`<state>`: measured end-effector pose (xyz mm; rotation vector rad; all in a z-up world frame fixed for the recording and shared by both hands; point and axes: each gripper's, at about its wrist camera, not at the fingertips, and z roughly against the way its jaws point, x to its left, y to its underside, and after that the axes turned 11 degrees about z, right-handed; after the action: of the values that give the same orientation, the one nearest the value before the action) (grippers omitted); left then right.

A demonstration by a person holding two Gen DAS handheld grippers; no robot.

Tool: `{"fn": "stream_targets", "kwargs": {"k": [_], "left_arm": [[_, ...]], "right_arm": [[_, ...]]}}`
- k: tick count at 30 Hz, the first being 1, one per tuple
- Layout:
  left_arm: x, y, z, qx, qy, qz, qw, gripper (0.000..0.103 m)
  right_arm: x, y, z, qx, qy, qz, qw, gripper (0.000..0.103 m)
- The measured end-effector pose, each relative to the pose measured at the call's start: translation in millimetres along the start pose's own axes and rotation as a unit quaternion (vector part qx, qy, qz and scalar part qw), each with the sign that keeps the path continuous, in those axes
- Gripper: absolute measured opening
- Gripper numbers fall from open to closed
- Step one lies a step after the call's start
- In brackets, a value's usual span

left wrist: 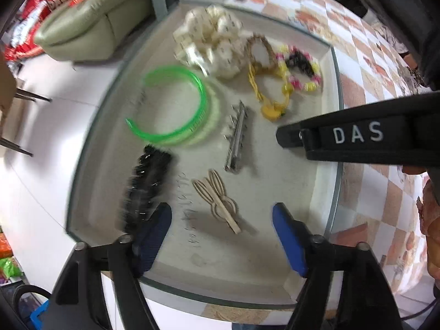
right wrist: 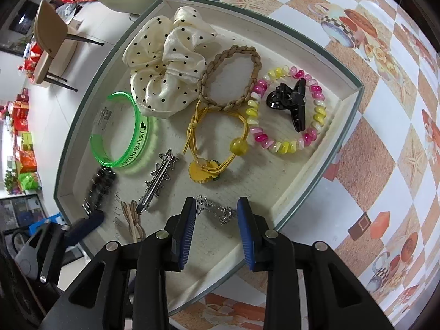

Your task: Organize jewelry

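Right gripper over silver chain, near edge of tray.

My right gripper (right wrist: 216, 206) points down into the tray (right wrist: 346, 96); the silver chain (right wrist: 217, 209) lies between the blue pads, long axis running pad to pad, jaws part-open and not clamped on it as far as I can see. My left gripper (left wrist: 222, 217) hangs released above the wooden clip (left wrist: 217, 200), holding nothing. Right hand is nearer the chain; I judge closing there is next.

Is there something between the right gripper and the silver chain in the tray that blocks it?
Nothing visible does. The silver chain lies on the tray floor directly between the fingers of the right gripper, which point down at it. The star hair clip lies off to one side, clear of them.
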<state>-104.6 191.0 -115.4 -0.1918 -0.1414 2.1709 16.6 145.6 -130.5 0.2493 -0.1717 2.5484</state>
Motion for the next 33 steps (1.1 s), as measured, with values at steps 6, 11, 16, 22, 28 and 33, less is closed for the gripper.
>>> {"fn": "stream_targets", "kwargs": {"k": [6, 11, 16, 22, 28, 33], "left_arm": [[-7.5, 0.7, 4.2, 0.004, -0.003, -0.009, 0.9999, 0.08], [-6.2, 1.6, 6.4, 0.012, -0.005, -0.007, 0.9999, 0.08], [-4.5, -1.5, 12.2, 0.016, -0.007, -0.008, 0.9998, 0.08], [-5.7, -5.4, 22.8, 0.013, -0.007, -0.007, 0.9999, 0.103], [-3.5, -8.5, 36.7, 0.017, -0.015, -0.007, 0.9997, 0.103], [2.6, -14.3, 59.2, -0.005, -0.024, -0.001, 0.9997, 0.103]], "right_arm": [[-6.7, -0.9, 19.9, -0.023, -0.009, -0.008, 1.0, 0.046], [-9.4, 2.8, 32.9, -0.031, -0.013, -0.014, 0.999, 0.049], [-12.2, 7.2, 43.1, -0.035, -0.014, -0.021, 0.999, 0.053], [-19.2, 13.4, 57.5, -0.042, -0.016, -0.029, 0.999, 0.062], [-31.2, 22.9, 71.9, -0.04, -0.009, -0.043, 0.998, 0.067], [-31.2, 30.6, 91.8, -0.051, 0.008, -0.041, 0.998, 0.08]]}}
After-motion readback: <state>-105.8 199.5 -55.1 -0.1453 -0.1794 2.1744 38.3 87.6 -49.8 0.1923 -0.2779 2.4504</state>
